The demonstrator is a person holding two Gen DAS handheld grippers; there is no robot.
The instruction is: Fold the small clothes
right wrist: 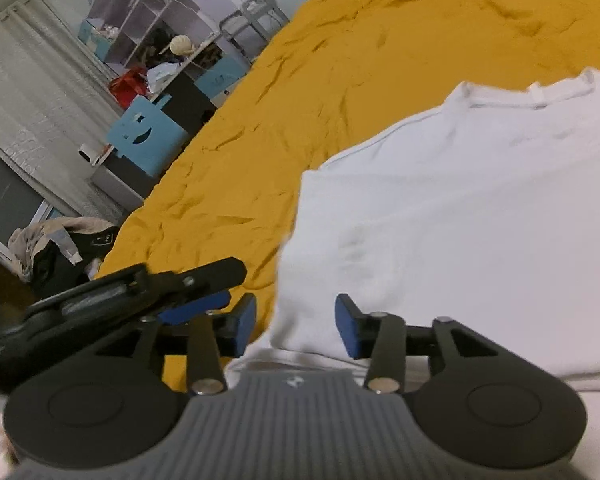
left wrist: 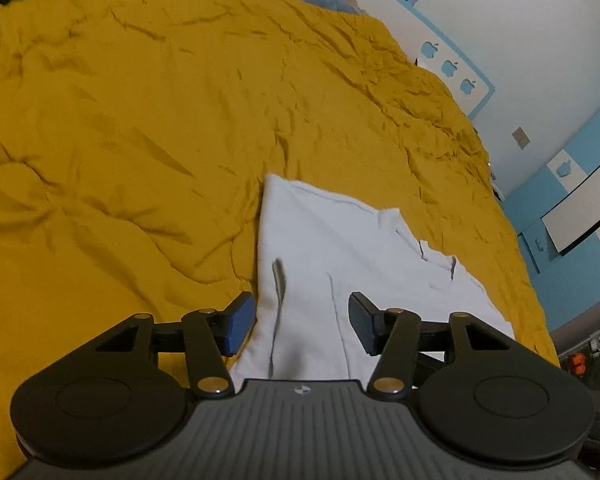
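Observation:
A white T-shirt point(left wrist: 340, 248) lies partly folded on the mustard-yellow bedspread point(left wrist: 140, 120). In the left wrist view my left gripper point(left wrist: 302, 326) is open and empty, its blue pads apart just above the shirt's near left edge. In the right wrist view the shirt point(right wrist: 460, 208) fills the right half, its collar at the far end. My right gripper point(right wrist: 296, 328) is open and empty over the shirt's near edge. The left gripper point(right wrist: 204, 292) shows at the left in that view, beside the right one.
The bedspread point(right wrist: 340, 60) is wrinkled and wide around the shirt. A white and blue wall point(left wrist: 520, 40) runs along the bed's right side. Beyond the bed's other edge stand a blue chair point(right wrist: 148, 136), shelves point(right wrist: 148, 20) and a pile of clothes point(right wrist: 60, 248).

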